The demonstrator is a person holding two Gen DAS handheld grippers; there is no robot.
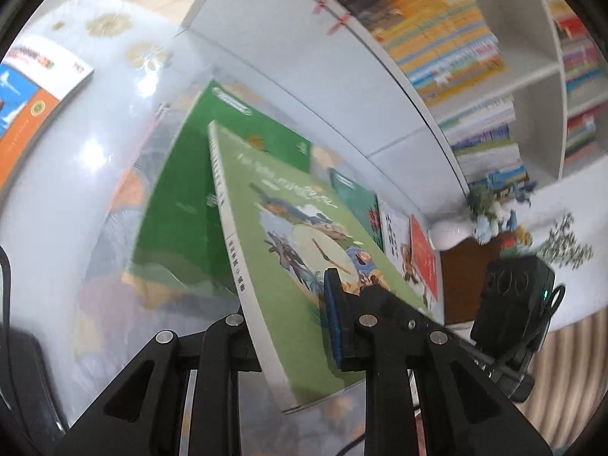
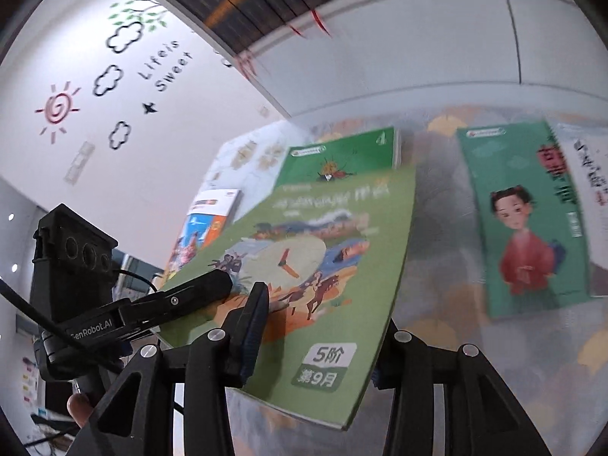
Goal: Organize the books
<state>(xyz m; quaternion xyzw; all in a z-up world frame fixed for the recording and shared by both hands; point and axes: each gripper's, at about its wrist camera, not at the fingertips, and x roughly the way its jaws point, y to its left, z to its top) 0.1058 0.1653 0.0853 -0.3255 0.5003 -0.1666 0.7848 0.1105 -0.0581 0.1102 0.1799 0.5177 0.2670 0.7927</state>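
A light-green picture book [image 1: 288,228] hangs tilted above the table, held by both grippers at once. My left gripper [image 1: 285,304] is shut on it: the blue pad presses the cover and the other finger sits behind the spine edge. My right gripper [image 2: 323,323] is shut on the same book [image 2: 334,250], one pad on the cover and the other finger under it. In the right wrist view, one of the left gripper's fingers [image 2: 205,288] lies on the cover's left edge. Under the held book, a dark green book [image 1: 178,197] lies flat on the table.
More books lie on the glossy table [image 2: 437,228]: a green one with a girl in red [image 2: 524,228], a white one [image 2: 585,174], a red one [image 1: 423,254], and a blue and orange one [image 1: 30,91]. A white bookshelf [image 1: 456,38] full of books stands behind the table.
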